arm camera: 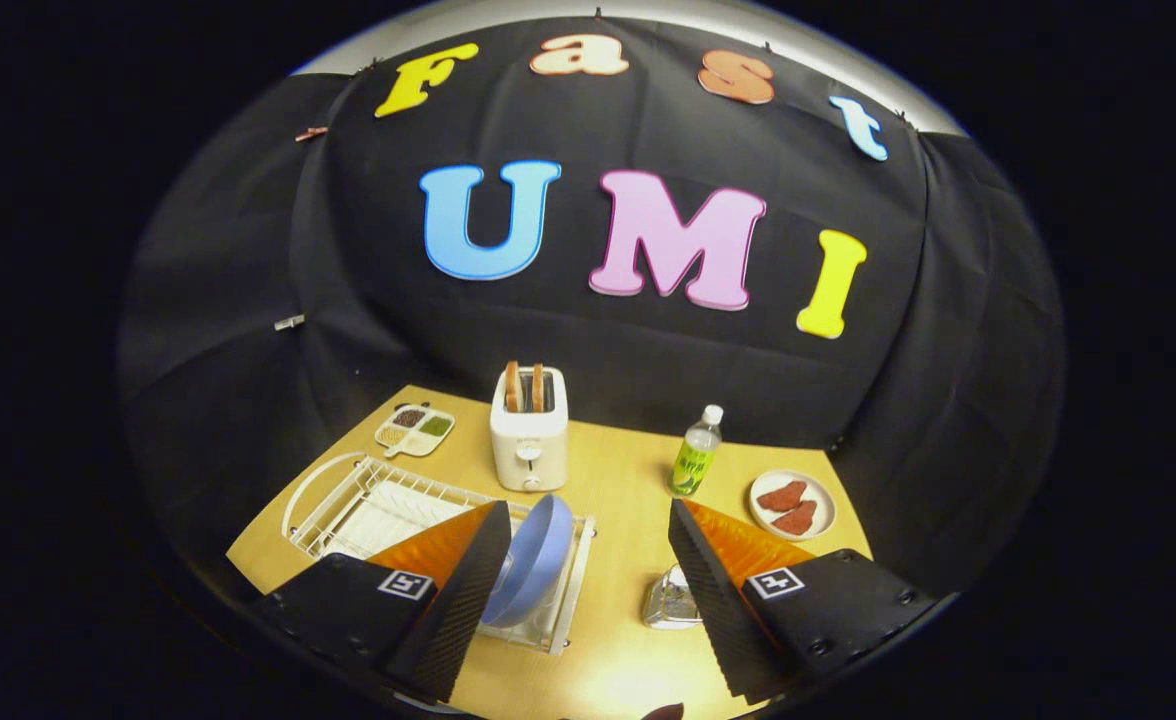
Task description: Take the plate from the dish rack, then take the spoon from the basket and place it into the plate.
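In the gripper view, the gripper [583, 590] is seen held wide open above the wooden table [618, 490], with nothing between its two fingers. The blue plate [533, 560] is found standing on edge in the white dish rack [348, 500], leaning at the rack's near corner, just beside and partly behind the left finger [458, 600]. It is judged to be rigid, fairly light and smooth, so a slip is likely if it is pinched at the curved middle; the upper rim, which stands free above the rack wires, is judged the best place to be gripped, with one finger on each face. The plate appears plain pale blue, round, with a shallow bowl and a matte sheen. A small shiny basket [670, 598] is seen just ahead of the right finger [713, 590]; the spoon cannot be made out in it. Beyond, a toaster [529, 440], a bottle [696, 453] and a small dish of food [792, 505] are set.
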Available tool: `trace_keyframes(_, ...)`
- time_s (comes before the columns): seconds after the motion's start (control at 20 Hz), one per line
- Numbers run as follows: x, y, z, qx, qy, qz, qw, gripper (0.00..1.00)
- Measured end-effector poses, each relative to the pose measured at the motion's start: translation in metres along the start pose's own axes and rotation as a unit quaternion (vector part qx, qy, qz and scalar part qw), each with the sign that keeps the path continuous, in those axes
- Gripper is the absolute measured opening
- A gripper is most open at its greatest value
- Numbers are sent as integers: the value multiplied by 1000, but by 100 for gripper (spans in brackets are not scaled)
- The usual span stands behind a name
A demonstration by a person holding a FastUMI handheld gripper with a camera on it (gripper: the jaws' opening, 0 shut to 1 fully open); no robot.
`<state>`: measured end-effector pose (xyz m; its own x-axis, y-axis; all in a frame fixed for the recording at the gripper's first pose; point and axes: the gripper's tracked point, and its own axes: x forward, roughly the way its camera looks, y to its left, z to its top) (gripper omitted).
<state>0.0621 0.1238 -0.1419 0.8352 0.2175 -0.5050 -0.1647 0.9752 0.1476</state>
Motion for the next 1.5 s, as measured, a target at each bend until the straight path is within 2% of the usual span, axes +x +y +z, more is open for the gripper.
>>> trace_keyframes(0.4,86,18,-89,-7,144,-27,989,94)
trace_keyframes(0.5,101,23,-108,-14,171,-31,985,83)
trace_keyframes(0.55,107,24,-114,-12,178,-33,983,74)
trace_keyframes(0.6,112,24,-119,-13,185,-38,982,70)
trace_keyframes(0.7,120,21,-128,-12,202,-52,978,53)
trace_keyframes(0.75,118,22,-129,-5,206,-57,977,45)
trace_keyframes(0.9,118,25,-121,3,212,-67,975,37)
trace_keyframes(1.25,113,16,-84,-21,179,-94,979,31)
trace_keyframes(1.5,97,8,-68,12,149,-74,986,30)
